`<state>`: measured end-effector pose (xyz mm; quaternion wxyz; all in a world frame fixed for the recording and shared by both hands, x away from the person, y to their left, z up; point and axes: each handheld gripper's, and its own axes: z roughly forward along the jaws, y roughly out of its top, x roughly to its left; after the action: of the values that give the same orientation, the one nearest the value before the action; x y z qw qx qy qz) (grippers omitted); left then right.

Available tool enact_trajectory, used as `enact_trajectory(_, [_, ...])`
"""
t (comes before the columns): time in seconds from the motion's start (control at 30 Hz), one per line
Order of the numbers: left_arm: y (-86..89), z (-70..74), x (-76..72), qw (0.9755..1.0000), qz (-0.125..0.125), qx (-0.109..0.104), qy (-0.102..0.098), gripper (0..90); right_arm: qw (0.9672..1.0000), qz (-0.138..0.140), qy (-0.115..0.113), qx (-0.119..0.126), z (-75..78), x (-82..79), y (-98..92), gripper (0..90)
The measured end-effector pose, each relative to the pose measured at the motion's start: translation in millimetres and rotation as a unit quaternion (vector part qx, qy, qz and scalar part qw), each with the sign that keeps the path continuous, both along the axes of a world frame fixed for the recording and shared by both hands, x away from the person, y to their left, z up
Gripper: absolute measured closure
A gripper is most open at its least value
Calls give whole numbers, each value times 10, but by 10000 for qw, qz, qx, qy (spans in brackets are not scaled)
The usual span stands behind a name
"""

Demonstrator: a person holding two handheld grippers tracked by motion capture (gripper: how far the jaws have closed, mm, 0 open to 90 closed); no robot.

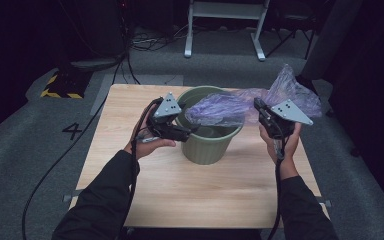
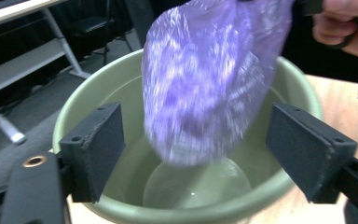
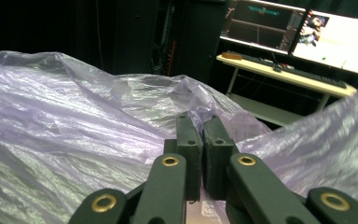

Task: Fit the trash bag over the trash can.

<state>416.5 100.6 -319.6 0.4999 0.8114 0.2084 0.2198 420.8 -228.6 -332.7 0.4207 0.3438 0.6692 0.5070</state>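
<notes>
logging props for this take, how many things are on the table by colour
green: 1, the bucket
purple: 1, the plastic bag, pinched in the right tool over the bucket
total: 2

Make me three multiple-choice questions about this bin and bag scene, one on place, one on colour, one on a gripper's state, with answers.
1. Where does the round green plastic bin stand?
A. on the wooden table
B. on the floor
C. on a chair

2. What colour is the thin crinkled plastic bag?
A. yellow
B. purple
C. black

3. How do the left gripper's jaws stand?
A. shut on the bin's rim
B. shut on the bag
C. open, apart

Answers:
1 A, the high view shows the bin on the tabletop.
2 B, the film is translucent purple.
3 C, both pads stand wide apart, with the bag hanging beyond them.
</notes>
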Motion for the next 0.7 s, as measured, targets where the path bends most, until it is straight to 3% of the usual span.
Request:
enact_trajectory(0.07, [-46, -11, 21, 9998, 137, 114, -72, 247, 9999, 94, -42, -39, 5, -20, 30, 861])
enact_trajectory(0.13, [-76, -22, 59, 9996, 181, 192, -66, 397, 9998, 168, -75, -33, 9, -34, 43, 861])
enact_trajectory(0.23, [-101, -45, 122, 9993, 221, 294, -118, 545, 9997, 243, -73, -13, 2, -44, 38, 868])
enact_trajectory(0.4, [-164, -102, 235, 9979, 268, 588, -108, 658, 9993, 372, -56, 76, -6, -60, 11, 878])
enact_trajectory(0.53, [-222, -133, 334, 9960, 370, 815, -11, 620, 9986, 522, -105, 76, 11, -84, 36, 885])
enact_trajectory(0.63, [-255, -139, 400, 9960, 366, 807, 142, 462, 9976, 672, -156, -22, 23, -105, 87, 885])
enact_trajectory(0.7, [-270, -134, 416, 9955, 523, 781, 150, 361, 9971, 743, -159, -104, 29, -112, 126, 884])
